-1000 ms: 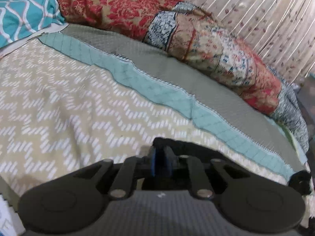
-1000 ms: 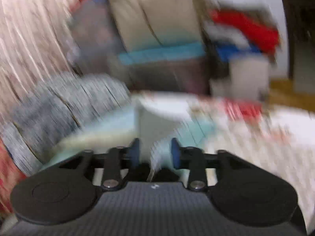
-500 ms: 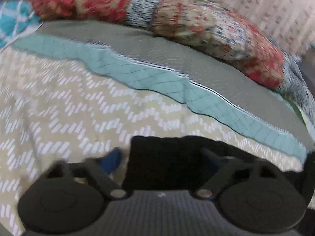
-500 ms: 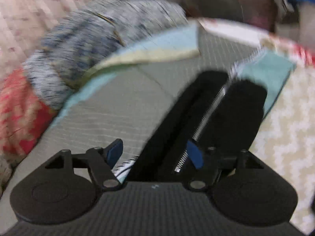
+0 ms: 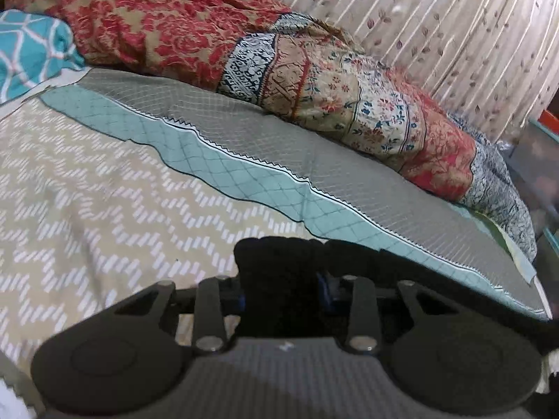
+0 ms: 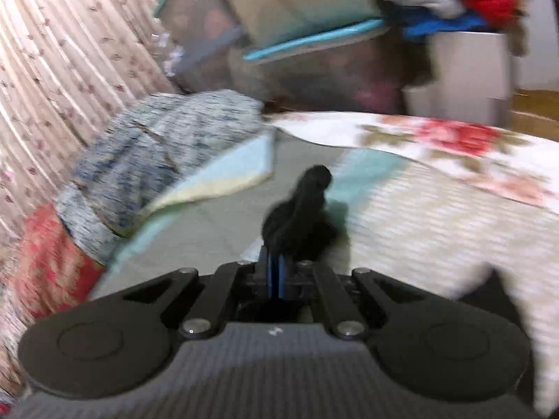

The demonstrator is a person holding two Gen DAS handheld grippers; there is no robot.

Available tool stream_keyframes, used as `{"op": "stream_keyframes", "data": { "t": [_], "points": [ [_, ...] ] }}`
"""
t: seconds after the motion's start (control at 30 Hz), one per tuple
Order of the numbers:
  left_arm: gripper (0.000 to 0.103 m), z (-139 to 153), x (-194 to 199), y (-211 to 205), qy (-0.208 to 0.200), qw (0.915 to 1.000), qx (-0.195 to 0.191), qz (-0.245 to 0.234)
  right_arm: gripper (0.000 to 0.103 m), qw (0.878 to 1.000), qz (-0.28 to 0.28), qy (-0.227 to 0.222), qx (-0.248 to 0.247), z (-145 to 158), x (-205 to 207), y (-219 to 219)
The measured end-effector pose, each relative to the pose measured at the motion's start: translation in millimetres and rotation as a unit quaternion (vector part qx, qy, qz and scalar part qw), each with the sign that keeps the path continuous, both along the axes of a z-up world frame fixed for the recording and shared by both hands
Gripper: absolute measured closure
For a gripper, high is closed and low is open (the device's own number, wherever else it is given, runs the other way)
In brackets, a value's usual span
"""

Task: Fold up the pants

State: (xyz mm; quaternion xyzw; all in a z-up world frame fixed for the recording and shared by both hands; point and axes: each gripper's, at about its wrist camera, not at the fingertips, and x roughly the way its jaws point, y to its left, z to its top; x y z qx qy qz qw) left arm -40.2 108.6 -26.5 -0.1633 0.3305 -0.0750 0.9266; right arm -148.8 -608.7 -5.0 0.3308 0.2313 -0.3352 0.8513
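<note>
Black pants (image 6: 307, 216) blurred; bunched in right hand-held gripper (image 6: 276, 272)

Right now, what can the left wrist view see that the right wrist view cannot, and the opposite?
Only the left wrist view shows the teal patterned pillow and the left gripper, its fingers set apart around a thick bunch of the black pants.

Only the right wrist view shows the stacked storage bins, the white floral sheet and the right gripper, shut on a thin bunch of pants.

Both show the zigzag bedspread, the rolled quilt and the curtain.
</note>
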Motion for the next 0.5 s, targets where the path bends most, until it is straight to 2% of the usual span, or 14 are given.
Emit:
{"op": "stream_keyframes", "data": {
  "t": [0.03,0.07,0.1,0.13,0.17,0.23,0.33,0.37,0.43,0.5],
  "points": [
    [0.073,1.3,-2.9,-0.1,-0.001,1.0000,0.005,0.002,0.075,0.999,0.005,0.037,-0.005,-10.1,-5.9,1.3],
    [0.073,2.7,-5.0,1.0,-0.001,1.0000,0.005,0.003,0.054,0.997,0.008,0.081,0.001,-21.3,-11.1,-1.0],
    [0.074,4.1,-6.5,3.0,-0.001,1.0000,0.000,0.003,0.054,0.995,-0.011,0.098,0.003,-26.4,-19.5,-1.8],
    [0.074,6.0,-8.1,5.9,0.000,0.9999,-0.011,0.004,0.054,0.996,-0.031,0.088,0.003,-26.6,-29.5,-2.2],
    [0.074,7.6,-9.0,7.2,0.000,0.9999,-0.016,0.005,0.054,0.997,-0.043,0.059,0.006,-23.0,-38.7,-1.7],
    [0.074,10.5,-12.1,9.6,-0.003,0.9998,-0.021,0.005,0.054,0.999,-0.041,0.031,0.014,-15.2,-43.2,0.3],
    [0.074,11.1,-17.2,11.9,-0.006,0.9996,-0.028,0.006,0.051,0.999,-0.029,0.033,0.023,-10.5,-26.8,-1.1],
    [0.074,10.9,-18.3,12.3,-0.006,0.9995,-0.029,0.007,0.047,0.998,-0.041,0.037,0.033,-14.5,-26.6,-4.5],
    [0.074,10.4,-20.6,13.7,-0.006,0.9993,-0.035,0.009,0.045,0.994,-0.074,0.047,0.063,-25.4,-26.0,-7.5],
    [0.074,9.5,-21.9,15.4,-0.006,0.9990,-0.042,0.010,0.045,0.991,-0.084,0.033,0.102,-39.4,-28.1,-6.0]
  ]
}}
